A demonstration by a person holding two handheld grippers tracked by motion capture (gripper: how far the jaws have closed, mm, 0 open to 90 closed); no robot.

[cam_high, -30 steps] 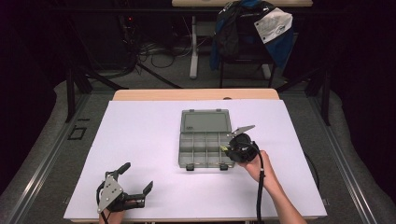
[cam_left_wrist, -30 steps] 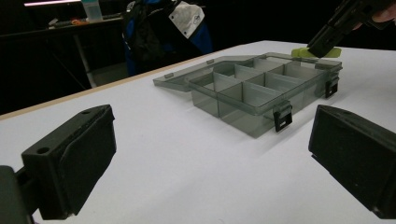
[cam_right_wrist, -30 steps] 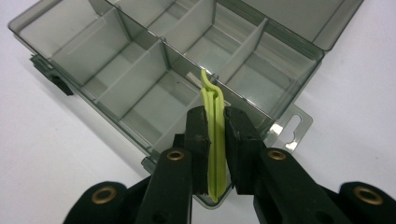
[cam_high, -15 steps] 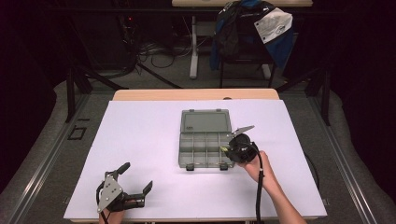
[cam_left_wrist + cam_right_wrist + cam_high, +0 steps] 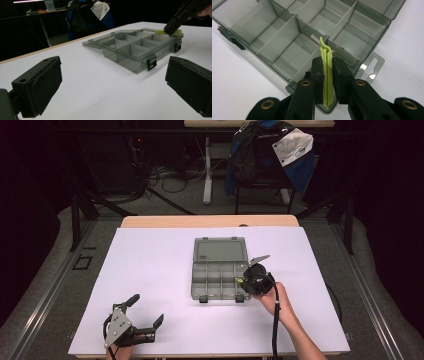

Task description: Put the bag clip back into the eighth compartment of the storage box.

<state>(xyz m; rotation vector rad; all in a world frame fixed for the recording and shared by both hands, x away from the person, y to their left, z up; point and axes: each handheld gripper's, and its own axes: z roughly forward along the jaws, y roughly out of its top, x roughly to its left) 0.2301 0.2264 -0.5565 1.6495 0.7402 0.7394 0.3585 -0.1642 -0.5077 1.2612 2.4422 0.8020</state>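
Over the near right corner of the organiser box [image 5: 220, 270], the right gripper [image 5: 327, 65] is clenched on a thin lime-green clip [image 5: 326, 75], its two pads pressing the clip's flat sides. Seen in the right gripper view, the clip's long axis runs straight out along the jaws, away from the hand; its curled tip points toward the box interior and sits just above a divider between two compartments, while its other end reaches back between the jaws. From the left gripper view the clip [image 5: 168, 32] lies roughly level, above the box's far corner, with the right gripper [image 5: 172, 30] coming down on it from above. The box [image 5: 140, 47] is clear grey plastic, its lid open flat on the white bench [image 5: 150, 270], black latches on the front wall. Well apart from it, the left gripper [image 5: 145, 317] rests at the bench's near left edge, released, jaws spread wide and facing the box.
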